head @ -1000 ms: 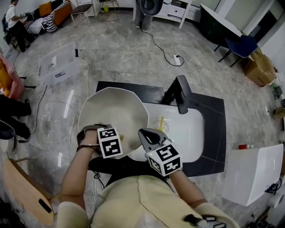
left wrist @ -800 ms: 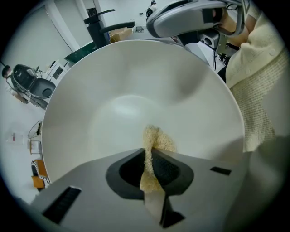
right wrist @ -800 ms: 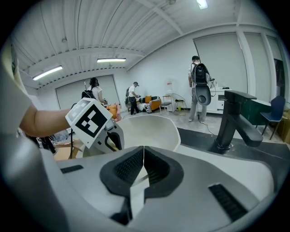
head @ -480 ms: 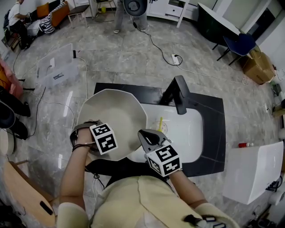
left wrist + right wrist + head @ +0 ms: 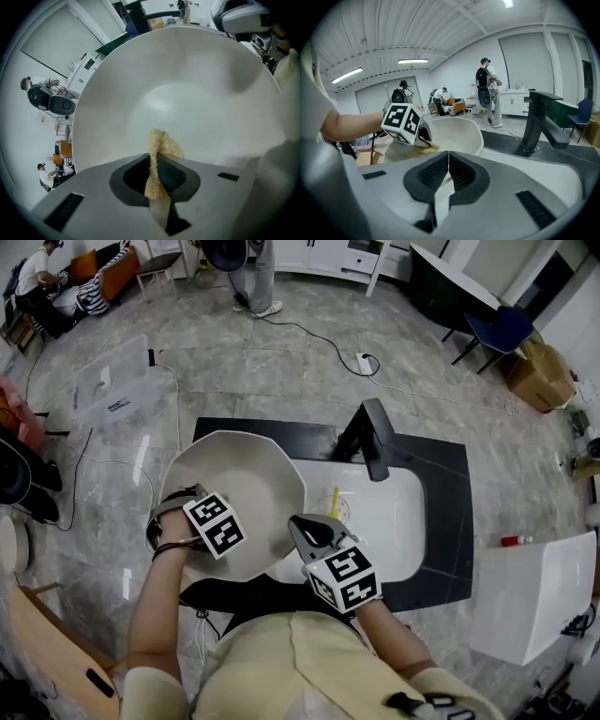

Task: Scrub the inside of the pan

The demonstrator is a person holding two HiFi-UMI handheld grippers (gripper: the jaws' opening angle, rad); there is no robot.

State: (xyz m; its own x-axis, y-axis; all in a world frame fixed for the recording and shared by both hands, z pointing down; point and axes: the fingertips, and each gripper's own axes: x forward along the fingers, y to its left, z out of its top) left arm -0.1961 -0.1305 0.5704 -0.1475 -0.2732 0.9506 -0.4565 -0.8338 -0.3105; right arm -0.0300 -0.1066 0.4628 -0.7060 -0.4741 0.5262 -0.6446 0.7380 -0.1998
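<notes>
A cream, many-sided pan (image 5: pixel 246 482) leans over the left end of the white sink (image 5: pixel 398 521). My left gripper (image 5: pixel 228 532) is inside the pan at its near left and is shut on a yellowish scrub pad (image 5: pixel 159 146), which presses on the pan's inner wall (image 5: pixel 187 84). The right gripper view shows that pad (image 5: pixel 425 148) under the left gripper's marker cube (image 5: pixel 404 123). My right gripper (image 5: pixel 300 526) is at the pan's near right edge. Its jaws (image 5: pixel 448 165) are shut with a thin pale strip between them, which looks like the pan's rim (image 5: pixel 457 133).
A black faucet (image 5: pixel 371 435) stands behind the sink on a black counter (image 5: pixel 452 474). A yellow stick (image 5: pixel 335 500) lies in the basin. A small red item (image 5: pixel 511 542) and a white bin (image 5: pixel 534 601) are at the right. A clear box (image 5: pixel 117 381) and cables lie on the floor.
The left gripper with its pad has slid left and a little farther up the pan's inside. The right gripper has stayed at the pan's edge.
</notes>
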